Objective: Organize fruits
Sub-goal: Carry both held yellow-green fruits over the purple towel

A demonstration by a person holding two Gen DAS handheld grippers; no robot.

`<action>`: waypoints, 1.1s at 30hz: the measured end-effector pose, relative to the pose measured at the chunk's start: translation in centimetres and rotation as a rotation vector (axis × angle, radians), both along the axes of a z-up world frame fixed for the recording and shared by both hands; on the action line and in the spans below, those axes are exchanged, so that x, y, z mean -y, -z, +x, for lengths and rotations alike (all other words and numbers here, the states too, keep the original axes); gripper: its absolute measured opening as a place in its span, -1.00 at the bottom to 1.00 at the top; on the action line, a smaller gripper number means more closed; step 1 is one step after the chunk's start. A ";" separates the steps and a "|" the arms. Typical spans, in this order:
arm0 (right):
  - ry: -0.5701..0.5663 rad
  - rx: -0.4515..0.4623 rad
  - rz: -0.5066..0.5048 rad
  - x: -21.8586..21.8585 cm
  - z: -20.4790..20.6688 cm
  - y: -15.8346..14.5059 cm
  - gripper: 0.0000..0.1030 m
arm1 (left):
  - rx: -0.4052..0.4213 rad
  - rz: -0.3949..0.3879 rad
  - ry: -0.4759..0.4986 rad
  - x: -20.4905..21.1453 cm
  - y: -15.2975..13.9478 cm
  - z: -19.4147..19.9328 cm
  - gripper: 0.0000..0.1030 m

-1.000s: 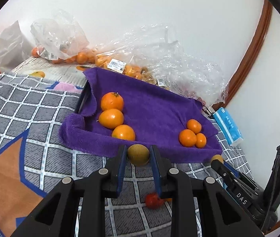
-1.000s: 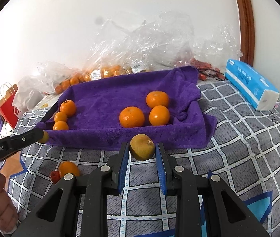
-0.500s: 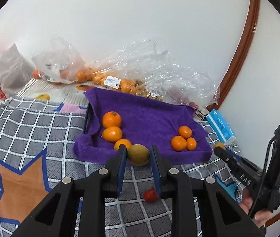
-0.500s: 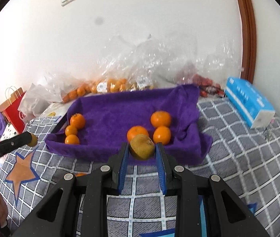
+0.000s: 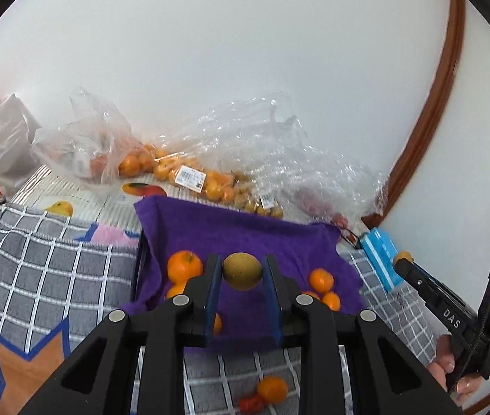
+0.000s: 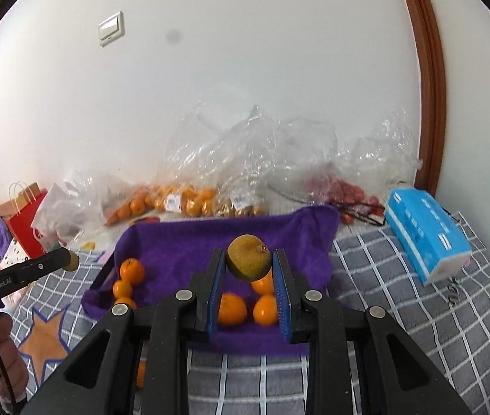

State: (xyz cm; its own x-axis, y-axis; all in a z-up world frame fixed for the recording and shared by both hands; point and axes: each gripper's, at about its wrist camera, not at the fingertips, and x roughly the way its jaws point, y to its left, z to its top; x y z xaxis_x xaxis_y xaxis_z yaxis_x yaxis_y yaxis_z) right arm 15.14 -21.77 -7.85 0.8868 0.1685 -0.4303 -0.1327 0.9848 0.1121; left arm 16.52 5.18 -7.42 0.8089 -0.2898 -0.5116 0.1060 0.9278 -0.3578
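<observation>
Only right wrist view shows wall switch (image 6: 110,30); only left, loose orange (image 5: 272,390)

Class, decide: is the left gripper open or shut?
Shut: the left gripper clamps a round brownish-green fruit between its blue pads.

Left black two-finger tongs (image 5: 242,273) are clamping a brownish-green round fruit (image 5: 242,271); right black tongs (image 6: 249,267) are clamping another (image 6: 249,262), both angling slightly downward.

Two brownish-yellow fruits (image 5: 242,271) (image 6: 249,261), clamped aloft
</observation>
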 end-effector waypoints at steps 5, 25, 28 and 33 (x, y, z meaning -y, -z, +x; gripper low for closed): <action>-0.026 0.002 0.013 -1.0 2.4 -0.8 -0.47 | 0.015 -0.005 -0.041 -0.2 -0.1 2.7 -0.55; -0.061 -0.208 0.001 -1.0 8.3 7.1 -0.47 | -0.110 -0.052 -0.031 -0.1 7.1 6.8 -0.55; -0.075 -0.226 -0.025 -1.6 8.4 7.9 -0.47 | -0.121 -0.058 -0.041 -0.3 7.6 7.1 -0.55; -0.056 -0.239 -0.067 -1.8 8.6 8.4 -0.47 | -0.134 -0.088 -0.031 -0.6 7.9 7.2 -0.55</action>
